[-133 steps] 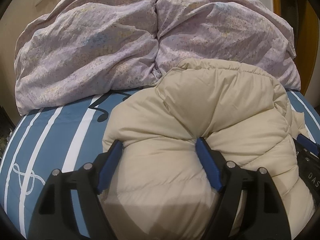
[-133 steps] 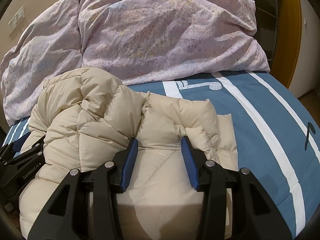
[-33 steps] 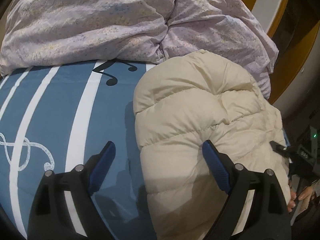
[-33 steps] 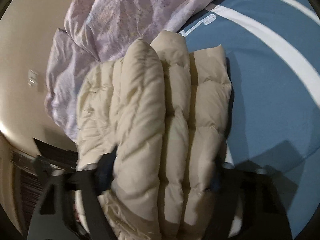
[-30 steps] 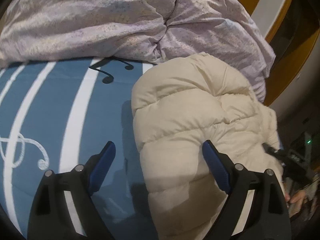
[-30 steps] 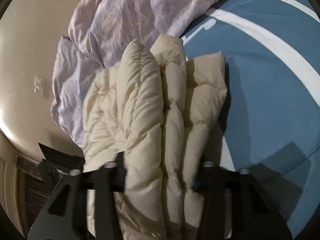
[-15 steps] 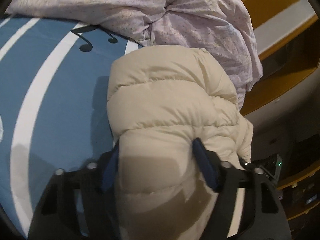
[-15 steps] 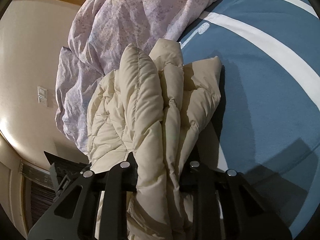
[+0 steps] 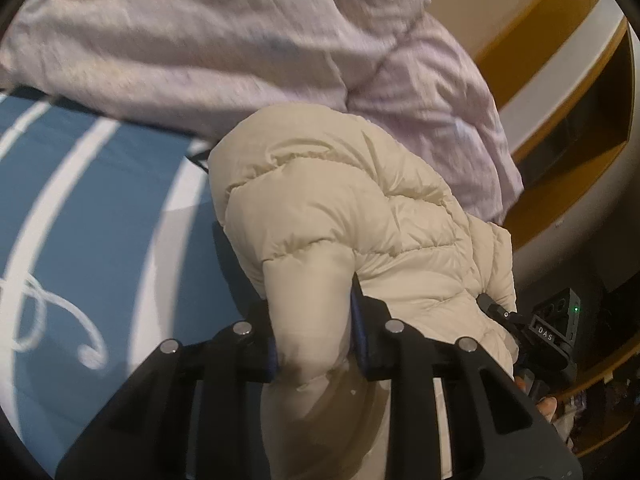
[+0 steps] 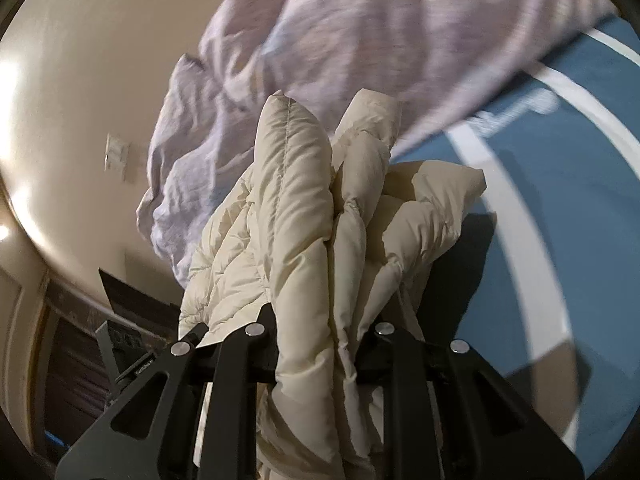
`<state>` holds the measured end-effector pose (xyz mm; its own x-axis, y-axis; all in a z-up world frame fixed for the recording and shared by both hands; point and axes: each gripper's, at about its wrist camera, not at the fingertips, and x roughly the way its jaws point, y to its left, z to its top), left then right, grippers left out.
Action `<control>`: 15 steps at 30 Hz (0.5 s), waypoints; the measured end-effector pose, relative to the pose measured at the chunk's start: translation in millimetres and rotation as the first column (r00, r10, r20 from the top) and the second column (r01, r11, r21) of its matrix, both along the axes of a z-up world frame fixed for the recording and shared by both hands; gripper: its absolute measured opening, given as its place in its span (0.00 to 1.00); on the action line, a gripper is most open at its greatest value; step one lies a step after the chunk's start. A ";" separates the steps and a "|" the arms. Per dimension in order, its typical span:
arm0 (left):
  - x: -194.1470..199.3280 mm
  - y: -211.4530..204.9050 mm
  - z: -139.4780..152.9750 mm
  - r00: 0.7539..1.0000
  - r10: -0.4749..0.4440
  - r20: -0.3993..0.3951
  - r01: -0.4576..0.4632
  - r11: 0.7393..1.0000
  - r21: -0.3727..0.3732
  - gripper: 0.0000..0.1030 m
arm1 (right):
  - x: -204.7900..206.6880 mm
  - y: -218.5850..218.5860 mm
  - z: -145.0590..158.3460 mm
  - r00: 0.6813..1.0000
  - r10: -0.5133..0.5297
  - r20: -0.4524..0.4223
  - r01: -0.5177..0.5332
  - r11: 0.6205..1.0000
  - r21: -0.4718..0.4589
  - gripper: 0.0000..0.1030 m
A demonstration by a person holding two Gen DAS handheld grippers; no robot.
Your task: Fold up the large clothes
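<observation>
Blue bedsheet [image 9: 100, 208] with white stripes covers the bed, and a crumpled lilac duvet [image 9: 224, 44] is heaped at its far end. Just in front of the duvet, a cream puffer jacket [image 9: 340, 200] is bunched up, seemingly lifted off the sheet. The left gripper [image 9: 314, 344] has its fingers clenched on one thick fold; the right gripper [image 10: 316, 364] pinches several stacked layers of the jacket's other end.
</observation>
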<state>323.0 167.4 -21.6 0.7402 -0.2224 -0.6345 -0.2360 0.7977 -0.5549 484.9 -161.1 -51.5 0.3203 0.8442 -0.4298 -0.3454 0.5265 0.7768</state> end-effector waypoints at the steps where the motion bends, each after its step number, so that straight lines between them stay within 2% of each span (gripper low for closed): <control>1: -2.5 7.3 4.2 1.000 0.016 0.012 -0.016 1.000 0.012 0.26 | 1.1 8.3 2.1 1.000 0.010 0.010 -0.010 1.000 -0.006 0.20; 8: -8.2 36.3 15.1 0.996 0.063 0.060 -0.070 0.990 0.121 0.26 | 11.4 52.9 6.8 0.994 0.058 0.096 -0.054 0.997 -0.049 0.19; 10: -3.7 42.4 9.9 0.996 0.072 0.054 -0.079 0.987 0.143 0.26 | 14.6 60.2 1.7 0.992 0.061 0.109 -0.054 0.996 -0.065 0.19; 13: 5.4 44.9 -4.3 0.997 0.076 0.023 -0.079 0.976 0.201 0.26 | 19.7 73.4 -18.2 0.994 0.062 0.094 -0.048 0.988 -0.147 0.21; 15: 6.8 42.3 -10.6 0.998 0.064 0.016 -0.066 0.964 0.258 0.29 | 18.5 73.0 -25.0 0.994 0.055 0.091 -0.039 0.985 -0.169 0.27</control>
<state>329.9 209.8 -32.2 0.7523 -0.0032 -0.6588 -0.2888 0.8972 -0.3342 503.4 -88.1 -76.5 0.3280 0.7784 -0.5353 -0.4406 0.6273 0.6422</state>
